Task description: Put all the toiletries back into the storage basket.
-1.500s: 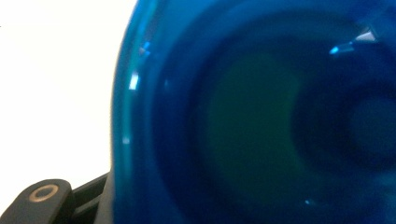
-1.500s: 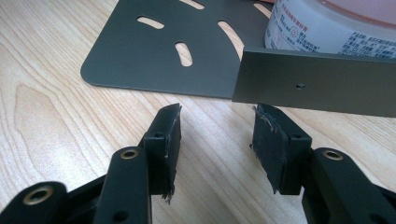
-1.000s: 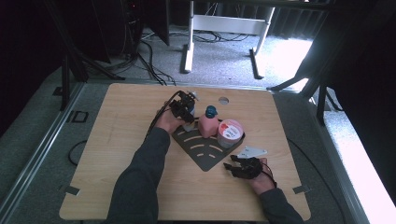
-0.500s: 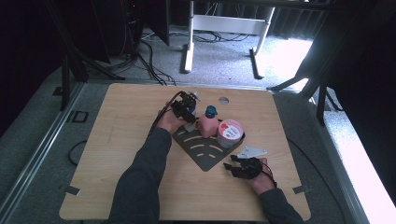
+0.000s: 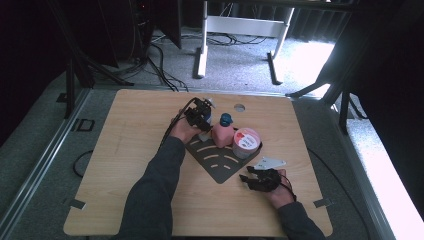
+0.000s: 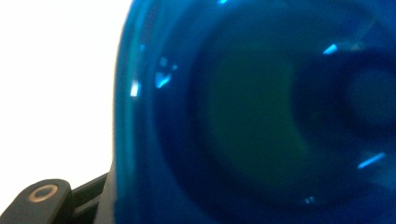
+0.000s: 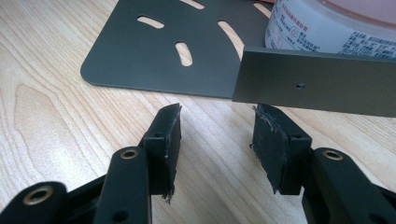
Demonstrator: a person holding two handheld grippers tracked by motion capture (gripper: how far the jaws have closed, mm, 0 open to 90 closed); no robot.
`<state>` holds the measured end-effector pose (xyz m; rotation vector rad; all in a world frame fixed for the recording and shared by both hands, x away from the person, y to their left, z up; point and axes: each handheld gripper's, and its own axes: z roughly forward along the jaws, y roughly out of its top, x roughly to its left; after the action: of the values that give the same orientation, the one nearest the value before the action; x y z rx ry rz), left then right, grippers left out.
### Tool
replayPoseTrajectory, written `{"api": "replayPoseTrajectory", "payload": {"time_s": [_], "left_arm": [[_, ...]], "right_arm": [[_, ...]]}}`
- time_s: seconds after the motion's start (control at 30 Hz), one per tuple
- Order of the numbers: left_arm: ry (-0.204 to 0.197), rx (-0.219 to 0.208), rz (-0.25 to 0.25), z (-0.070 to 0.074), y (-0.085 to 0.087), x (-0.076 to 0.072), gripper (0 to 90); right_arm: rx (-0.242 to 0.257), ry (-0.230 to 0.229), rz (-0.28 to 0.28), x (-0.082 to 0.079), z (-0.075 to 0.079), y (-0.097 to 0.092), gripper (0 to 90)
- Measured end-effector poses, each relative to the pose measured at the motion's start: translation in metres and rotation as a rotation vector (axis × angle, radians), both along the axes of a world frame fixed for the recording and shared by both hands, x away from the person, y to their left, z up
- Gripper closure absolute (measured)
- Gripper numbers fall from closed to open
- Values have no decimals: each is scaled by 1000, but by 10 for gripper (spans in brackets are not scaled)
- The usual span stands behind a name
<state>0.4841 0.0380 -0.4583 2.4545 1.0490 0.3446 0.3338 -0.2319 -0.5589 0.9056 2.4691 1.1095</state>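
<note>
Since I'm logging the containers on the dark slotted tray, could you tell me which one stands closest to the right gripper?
The squat white tub with the pink lid, at the tray's right corner, is closest to the right gripper. The pink bottle with the blue cap stands farther back, beside the left gripper.

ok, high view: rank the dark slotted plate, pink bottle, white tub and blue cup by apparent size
1. dark slotted plate, clearly largest.
2. white tub and pink bottle: look alike, no ranking.
3. blue cup: looks smallest, but the left gripper hides most of it, so unsure.
</note>
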Motion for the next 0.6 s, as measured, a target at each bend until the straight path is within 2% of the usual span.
{"api": "replayPoseTrajectory", "payload": {"time_s": [0.6], "left_arm": [[-25, -7, -1, -4, -6, 2, 537]], "right_arm": [[1, 2, -1, 0, 0, 0, 514]]}}
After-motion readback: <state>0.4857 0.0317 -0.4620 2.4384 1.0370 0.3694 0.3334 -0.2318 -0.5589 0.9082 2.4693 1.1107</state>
